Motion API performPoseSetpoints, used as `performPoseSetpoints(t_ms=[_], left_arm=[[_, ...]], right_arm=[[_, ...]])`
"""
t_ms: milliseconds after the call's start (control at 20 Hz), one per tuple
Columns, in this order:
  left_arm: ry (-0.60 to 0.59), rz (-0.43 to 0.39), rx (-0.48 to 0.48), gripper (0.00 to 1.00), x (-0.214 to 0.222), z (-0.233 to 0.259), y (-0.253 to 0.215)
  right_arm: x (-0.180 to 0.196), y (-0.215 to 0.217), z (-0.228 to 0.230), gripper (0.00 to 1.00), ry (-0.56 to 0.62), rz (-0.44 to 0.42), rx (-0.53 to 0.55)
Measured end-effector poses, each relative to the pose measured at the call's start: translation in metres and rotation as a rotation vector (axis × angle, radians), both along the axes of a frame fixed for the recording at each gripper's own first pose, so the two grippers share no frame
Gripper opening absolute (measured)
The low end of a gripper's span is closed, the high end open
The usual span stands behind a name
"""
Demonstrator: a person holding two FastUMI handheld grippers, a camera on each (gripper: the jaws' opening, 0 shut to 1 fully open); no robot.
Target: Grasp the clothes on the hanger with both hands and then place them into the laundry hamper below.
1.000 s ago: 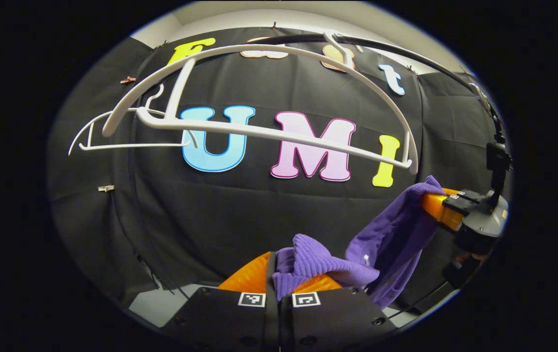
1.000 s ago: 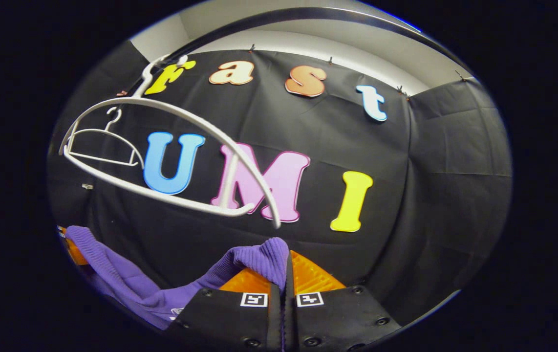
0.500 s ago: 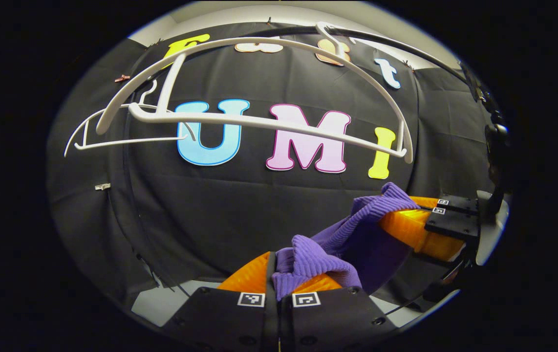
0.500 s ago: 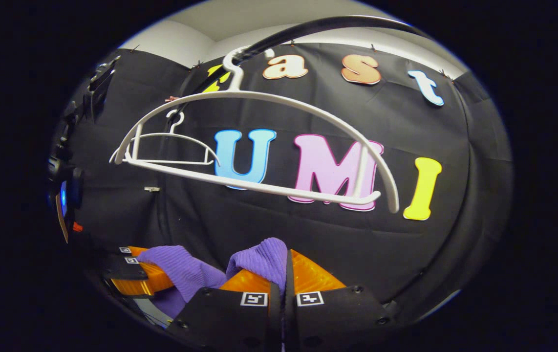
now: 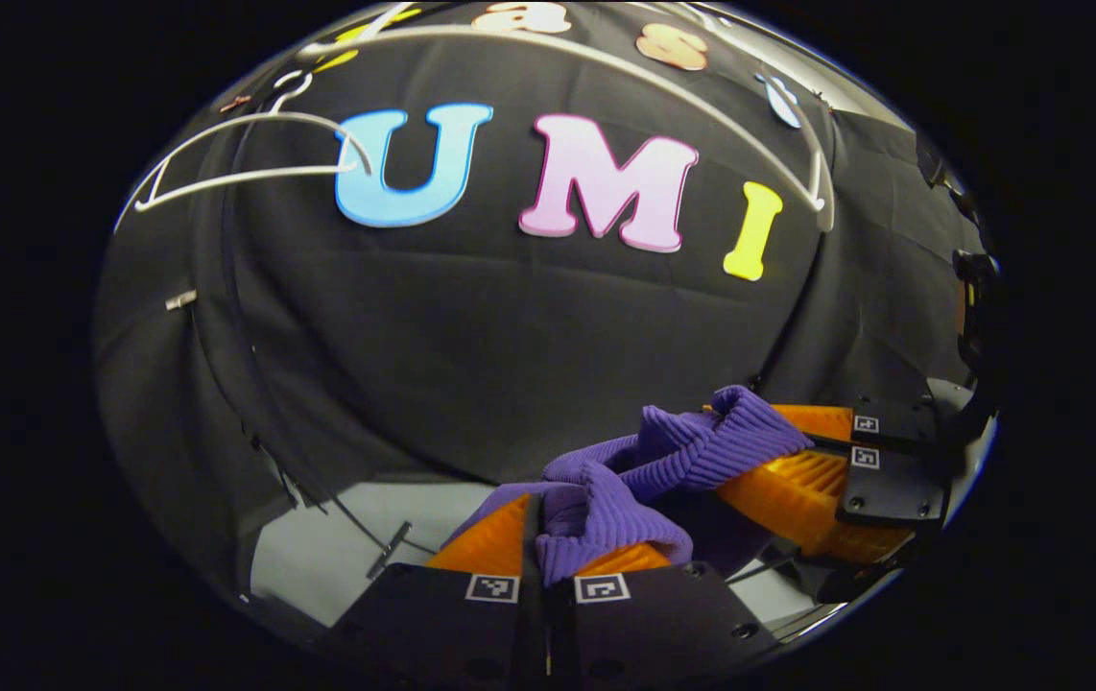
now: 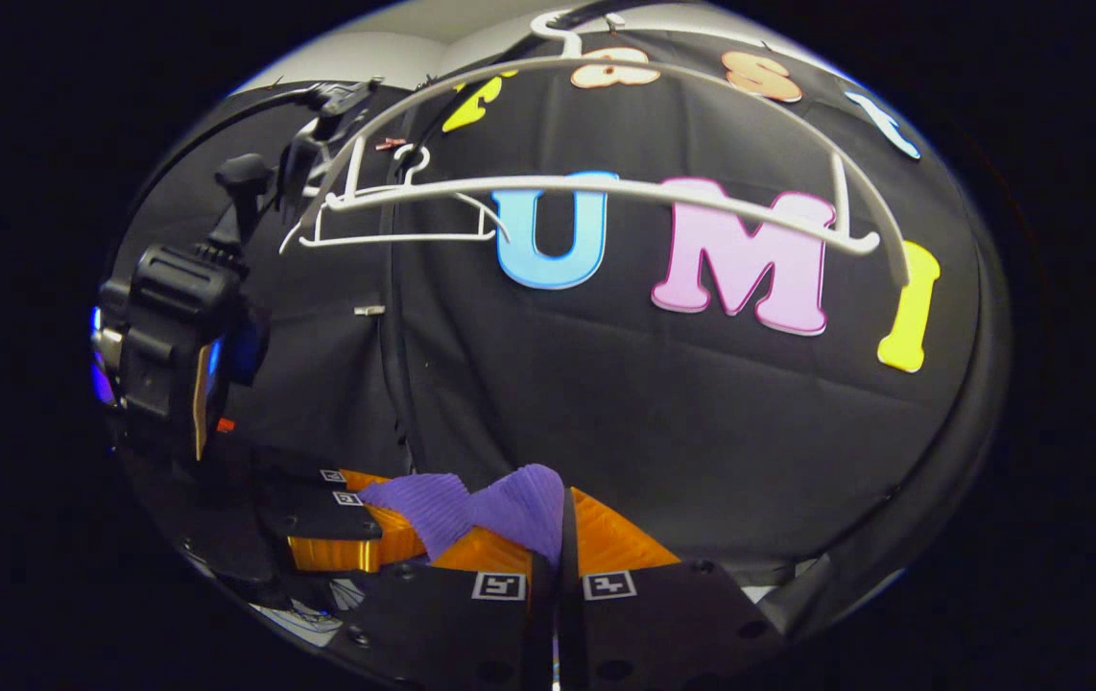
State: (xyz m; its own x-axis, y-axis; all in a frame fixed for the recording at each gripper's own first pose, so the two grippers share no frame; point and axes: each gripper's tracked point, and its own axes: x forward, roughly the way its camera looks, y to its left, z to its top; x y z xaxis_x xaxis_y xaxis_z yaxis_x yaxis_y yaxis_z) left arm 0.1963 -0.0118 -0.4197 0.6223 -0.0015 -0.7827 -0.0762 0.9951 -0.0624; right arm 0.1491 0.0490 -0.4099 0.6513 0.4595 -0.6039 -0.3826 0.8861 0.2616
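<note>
The left tool was clamped tight on a fold of the purple knit garment, its orange fingers pinching the ribbed cloth. The right tool gripped another bunch of the same garment, just beside its partner. The cloth stretched between them toward three o'clock in the left gripper view. The empty white hanger hung at twelve o'clock above, well apart.

Up near the top you see a smaller thin white wire hanger hanging empty against the black cloth wall, beside a dark slanting pole. Lower down lies a pale grey floor patch.
</note>
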Motion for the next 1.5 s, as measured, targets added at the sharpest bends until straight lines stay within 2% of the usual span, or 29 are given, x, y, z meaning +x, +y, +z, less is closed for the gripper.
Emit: performPoseSetpoints(t_ms=[250, 450, 600, 650, 700, 750, 800, 950, 1000, 1050, 1300, 1400, 1450, 1500], left_arm=[[0.167, 0.011, -0.015, 0.07, -0.02, -0.037, 0.001], [0.211, 0.057, -0.037, 0.08, -0.029, -0.043, 0.002], [0.229, 0.06, -0.04, 0.11, -0.032, -0.044, 0.001], [0.235, 0.057, -0.04, 0.08, -0.033, -0.046, 0.003], [0.238, 0.054, -0.047, 0.17, -0.032, -0.044, 0.004], [0.246, 0.054, -0.056, 0.31, -0.031, -0.043, 0.004], [0.257, 0.057, -0.065, 0.27, -0.031, -0.047, 0.002], [0.274, 0.082, -0.075, 0.69, -0.036, -0.044, 0.004], [0.271, 0.087, -0.068, 0.82, -0.036, -0.044, 0.004], [0.266, 0.091, -0.059, 0.95, -0.035, -0.048, 0.005], [0.229, 0.087, -0.027, 0.96, -0.035, -0.032, 0.009], [0.211, 0.082, -0.016, 0.96, -0.037, -0.026, 0.011], [0.2, 0.079, -0.008, 0.96, -0.039, -0.021, 0.012], [0.184, 0.077, -0.002, 0.96, -0.038, -0.016, 0.013]], right_arm=[[-0.031, 0.007, -0.047, 0.07, 0.183, 0.024, -0.013], [-0.032, 0.0, -0.064, 0.07, 0.224, 0.021, -0.051], [-0.037, -0.002, -0.068, 0.07, 0.247, 0.021, -0.05], [-0.039, -0.004, -0.067, 0.07, 0.25, 0.024, -0.046], [-0.039, -0.004, -0.068, 0.08, 0.248, 0.027, -0.049], [-0.04, -0.005, -0.066, 0.23, 0.243, 0.03, -0.055], [-0.039, -0.004, -0.063, 0.39, 0.233, 0.035, -0.052], [-0.035, -0.008, -0.059, 0.77, 0.201, 0.044, -0.093], [-0.034, -0.012, -0.06, 0.74, 0.193, 0.045, -0.107], [-0.035, -0.015, -0.058, 0.76, 0.19, 0.044, -0.107], [-0.034, -0.026, -0.053, 0.76, 0.17, 0.023, -0.128], [-0.034, -0.029, -0.049, 0.85, 0.159, 0.023, -0.144], [-0.033, -0.031, -0.045, 0.95, 0.149, 0.02, -0.148], [-0.032, -0.032, -0.042, 1.0, 0.138, 0.016, -0.151]])
